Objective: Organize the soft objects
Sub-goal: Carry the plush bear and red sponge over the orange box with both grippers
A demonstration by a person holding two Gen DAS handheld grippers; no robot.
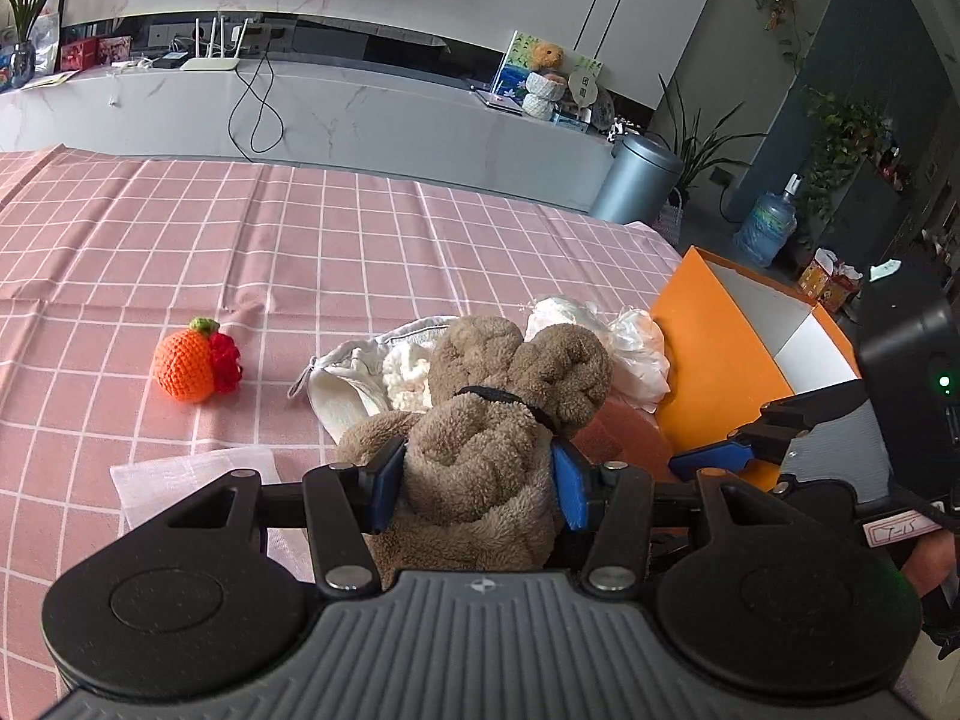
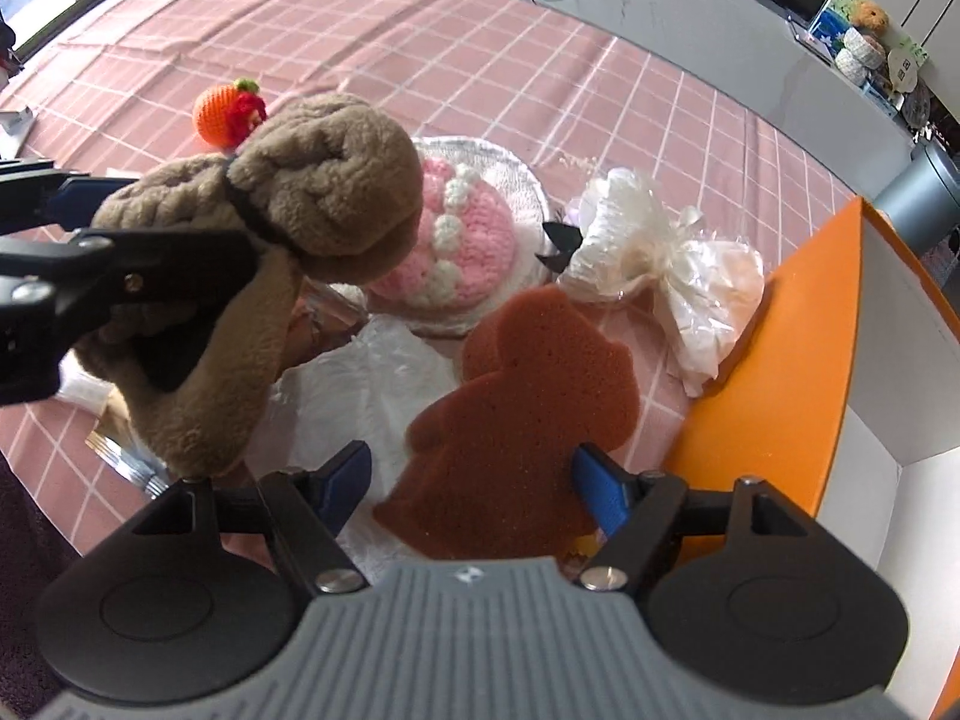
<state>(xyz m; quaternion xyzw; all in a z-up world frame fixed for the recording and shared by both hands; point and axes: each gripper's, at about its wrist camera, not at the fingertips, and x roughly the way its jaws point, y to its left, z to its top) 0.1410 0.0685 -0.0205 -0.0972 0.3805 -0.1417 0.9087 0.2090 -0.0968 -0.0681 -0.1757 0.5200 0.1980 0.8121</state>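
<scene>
Nearest me, my left gripper [image 1: 477, 483] was clamped on the brown plush toy [image 1: 480, 438], both blue pads pressed into its fleece, and the toy was lifted off the pink checked tablecloth [image 1: 180, 228]. My right gripper [image 2: 474, 483] stood wide apart with nothing between its fingers, hovering over the brown sponge cutout [image 2: 510, 420], which lay flat on the cloth.

I took the orange box [image 2: 780, 372] as my landmark. It sat at the table's edge, its white inside [image 2: 900, 360] showing no contents in the part I could see. The sponge lay just left of the box. Beyond the sponge, touching the box wall, sat a clear plastic bag [image 2: 678, 276] of pale material. Left of that bag, farther from the box, a foil dish [image 2: 528, 180] held a pink and white crochet cake [image 2: 468, 240]; a crumpled white sheet [image 2: 372, 384] lay on the near side of the dish. Well to the left of the box, farther across the cloth, the orange crochet fruit [image 1: 186, 369] stood alone with a red knitted piece against it.
</scene>
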